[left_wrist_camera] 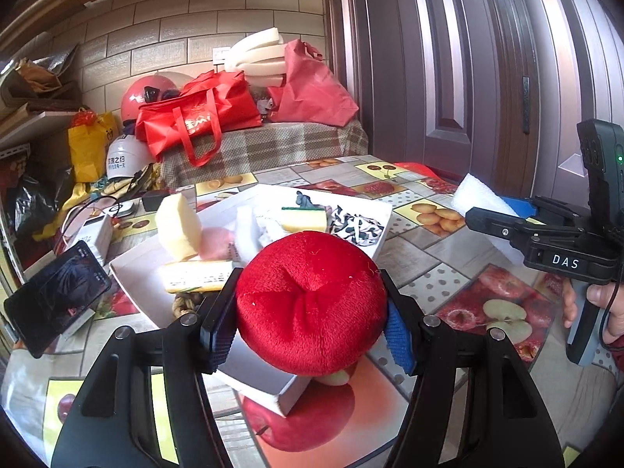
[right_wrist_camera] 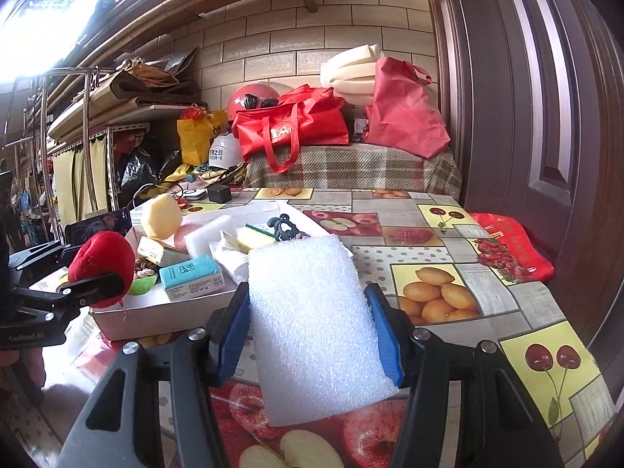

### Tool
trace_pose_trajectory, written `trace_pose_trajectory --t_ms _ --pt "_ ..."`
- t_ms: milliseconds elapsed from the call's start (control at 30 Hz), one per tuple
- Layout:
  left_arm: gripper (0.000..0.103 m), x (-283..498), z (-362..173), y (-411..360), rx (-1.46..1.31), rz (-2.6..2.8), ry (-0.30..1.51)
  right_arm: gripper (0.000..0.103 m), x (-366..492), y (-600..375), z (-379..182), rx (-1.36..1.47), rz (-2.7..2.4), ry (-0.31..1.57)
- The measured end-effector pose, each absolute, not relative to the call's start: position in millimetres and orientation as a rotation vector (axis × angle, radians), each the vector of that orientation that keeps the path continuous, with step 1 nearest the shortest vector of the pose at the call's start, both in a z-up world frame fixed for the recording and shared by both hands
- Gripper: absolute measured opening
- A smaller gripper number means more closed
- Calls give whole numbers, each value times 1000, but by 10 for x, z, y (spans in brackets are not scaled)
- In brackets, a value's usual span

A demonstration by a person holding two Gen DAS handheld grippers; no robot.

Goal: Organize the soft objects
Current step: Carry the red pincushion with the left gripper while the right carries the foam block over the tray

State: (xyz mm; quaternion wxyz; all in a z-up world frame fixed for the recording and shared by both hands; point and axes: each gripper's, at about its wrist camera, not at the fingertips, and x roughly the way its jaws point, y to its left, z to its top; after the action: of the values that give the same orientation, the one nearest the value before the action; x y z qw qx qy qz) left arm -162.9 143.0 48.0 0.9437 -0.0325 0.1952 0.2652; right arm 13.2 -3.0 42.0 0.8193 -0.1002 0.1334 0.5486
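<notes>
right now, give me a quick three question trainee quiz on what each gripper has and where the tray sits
1. True or false: the left gripper is shut on a red plush apple.
2. What does the right gripper hold: A) yellow sponge, B) white foam pad, C) teal box?
3. Fill in: the white tray of soft items rests on the fruit-print ____.

Key: 1 true; 2 B; 3 tablecloth
</notes>
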Motion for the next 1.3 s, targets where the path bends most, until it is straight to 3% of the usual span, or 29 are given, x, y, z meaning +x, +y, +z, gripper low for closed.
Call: trace_pose_trajectory --t_ms 467,1300 --pt "65 -1904 442 1850 -111 677 390 58 -108 301 410 -234 1254 287" --pt "65 -1527 441 2224 -69 741 411 58 -399 917 412 -254 1342 269"
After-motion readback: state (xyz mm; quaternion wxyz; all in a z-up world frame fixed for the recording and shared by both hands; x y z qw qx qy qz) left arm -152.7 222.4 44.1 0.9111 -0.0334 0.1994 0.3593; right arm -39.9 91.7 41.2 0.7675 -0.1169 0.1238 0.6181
